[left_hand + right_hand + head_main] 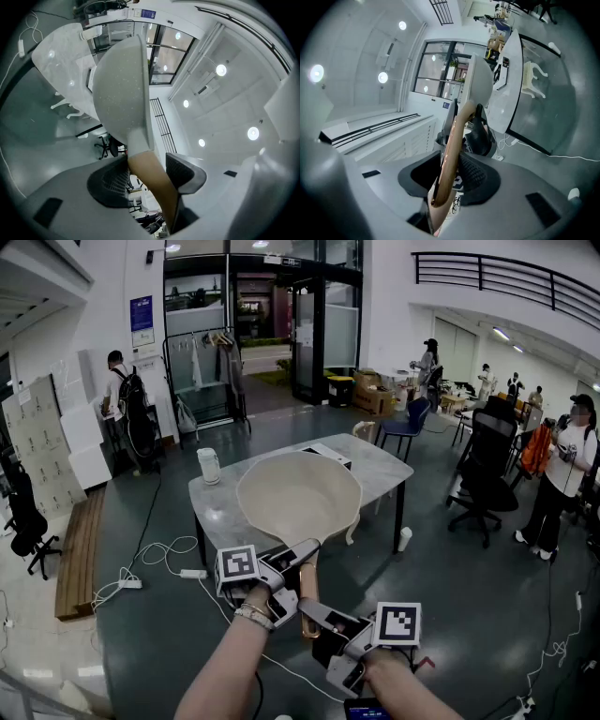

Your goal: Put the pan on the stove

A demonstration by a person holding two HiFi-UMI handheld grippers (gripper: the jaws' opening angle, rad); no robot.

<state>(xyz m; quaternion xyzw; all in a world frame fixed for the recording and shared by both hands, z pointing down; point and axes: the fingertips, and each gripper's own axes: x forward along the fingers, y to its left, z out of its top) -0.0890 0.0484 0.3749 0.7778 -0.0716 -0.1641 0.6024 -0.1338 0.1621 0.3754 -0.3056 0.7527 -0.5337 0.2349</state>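
Observation:
I hold a cream, speckled pan [298, 498] up in the air in front of a pale marble table [384, 474], tilted so its bowl faces me. Its wooden handle [307, 601] runs down toward me. My left gripper [284, 570] is shut on the handle close to the bowl, and my right gripper [322, 618] is shut on it nearer its end. In the left gripper view the handle [152, 185] lies between the ribbed pads, under the pan [122, 79]. The right gripper view shows the handle [452, 145] clamped the same way. The stove [330, 455] on the table is mostly hidden behind the pan.
A white jug [208, 465] stands on the table's left end. A white cup [404, 539] sits on the floor by a table leg. Cables and a power strip [192, 573] lie on the floor at left. A black office chair [483, 474] and several people stand to the right.

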